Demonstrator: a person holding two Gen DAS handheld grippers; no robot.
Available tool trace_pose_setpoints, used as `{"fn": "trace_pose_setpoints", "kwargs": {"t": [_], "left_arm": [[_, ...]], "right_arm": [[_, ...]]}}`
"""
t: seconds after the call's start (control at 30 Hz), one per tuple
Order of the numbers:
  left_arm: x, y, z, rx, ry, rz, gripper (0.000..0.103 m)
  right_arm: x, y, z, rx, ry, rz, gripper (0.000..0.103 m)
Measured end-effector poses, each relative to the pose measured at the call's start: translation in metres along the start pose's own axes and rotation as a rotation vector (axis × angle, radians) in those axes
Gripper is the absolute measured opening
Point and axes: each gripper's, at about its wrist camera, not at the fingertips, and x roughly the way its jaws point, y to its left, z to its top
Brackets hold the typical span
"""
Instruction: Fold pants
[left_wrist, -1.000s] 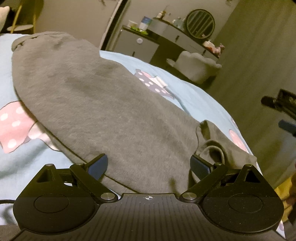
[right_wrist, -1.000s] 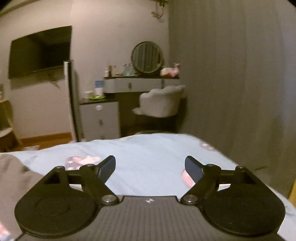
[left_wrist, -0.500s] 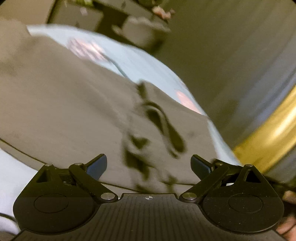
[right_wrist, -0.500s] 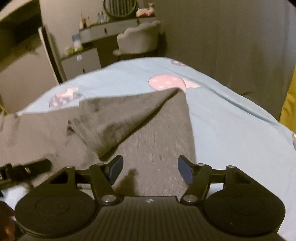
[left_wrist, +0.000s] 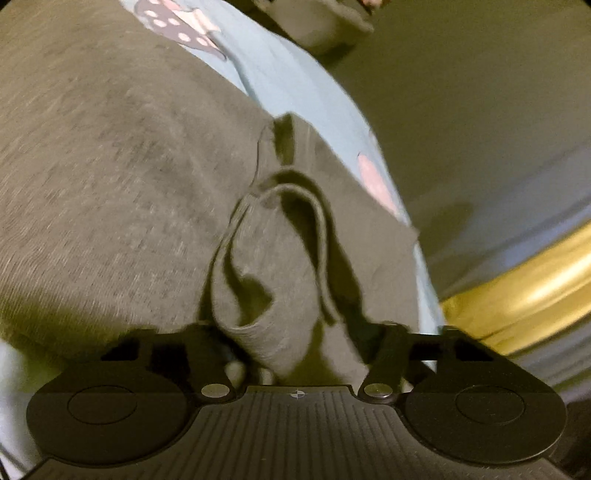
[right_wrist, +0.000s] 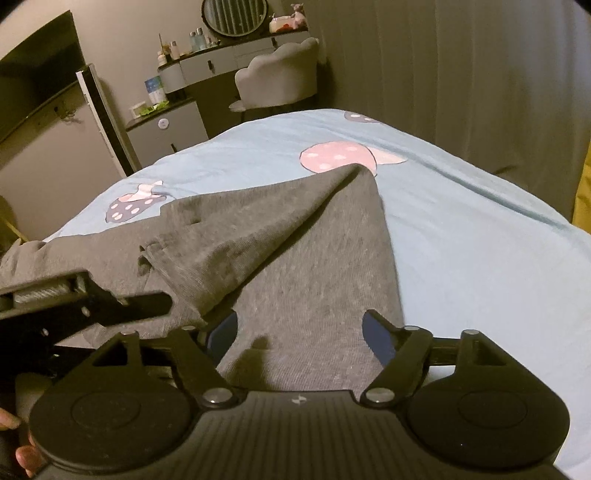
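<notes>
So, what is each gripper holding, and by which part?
Left gripper, jaws just closing, pinches the grey pants by a bunched fold; right gripper, jaws just opening, holds nothing.

left gripper (left_wrist: 295, 339) jaws just closing, right gripper (right_wrist: 301, 332) jaws apart

Dim, warm yellowish room light; no lamp in view; left wrist view smeared by motion blur, the grey pants (left_wrist: 110, 177) streaked, deep shadows in their folds; right wrist view sharper, grainy; soft shadow on the cloth before the right gripper (right_wrist: 299, 332); strong fisheye bending, dark vignetted corners.
</notes>
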Motion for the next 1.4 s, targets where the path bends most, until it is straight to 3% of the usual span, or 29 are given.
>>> {"fn": "trace_pose_setpoints", "kwargs": {"t": [0.03,0.13,0.67,0.8,0.93,0.97,1.03,1.17,1.23,1.4], "left_arm": [[0.002,-0.002,0.001,0.015,0.01,0.029,0.031],[0.0,0.002,0.002,0.017,0.018,0.022,0.026],[-0.052,0.005,0.016,0.063,-0.098,-0.006,0.009],[-0.078,0.02,0.021,0.051,-0.157,0.018,0.008],[-0.102,0.036,0.028,0.079,-0.21,0.089,0.01],[-0.106,0.038,0.028,0.09,-0.212,0.103,0.011],[-0.108,0.04,0.026,0.104,-0.185,0.09,0.027],[-0.098,0.029,0.01,0.144,-0.139,0.06,0.032],[-0.09,0.027,0.006,0.133,-0.123,0.052,0.032],[-0.078,0.035,0.005,0.057,-0.127,0.016,0.034]], "right_arm": [[0.001,0.0,0.0,0.0,0.004,-0.003,0.076],[0.0,-0.001,0.0,0.007,0.002,0.001,0.077],[-0.012,-0.006,-0.001,0.057,-0.043,-0.011,0.083],[-0.014,-0.008,-0.001,0.068,-0.048,-0.007,0.086],[-0.012,-0.008,0.0,0.064,-0.04,0.002,0.086],[-0.011,-0.007,0.0,0.059,-0.038,0.001,0.086],[-0.009,-0.006,0.0,0.052,-0.036,0.001,0.086],[-0.008,-0.005,0.002,0.061,-0.025,0.0,0.086],[-0.013,-0.009,0.003,0.114,0.009,0.044,0.086],[-0.033,-0.021,-0.013,0.341,0.125,0.303,0.086]]}}
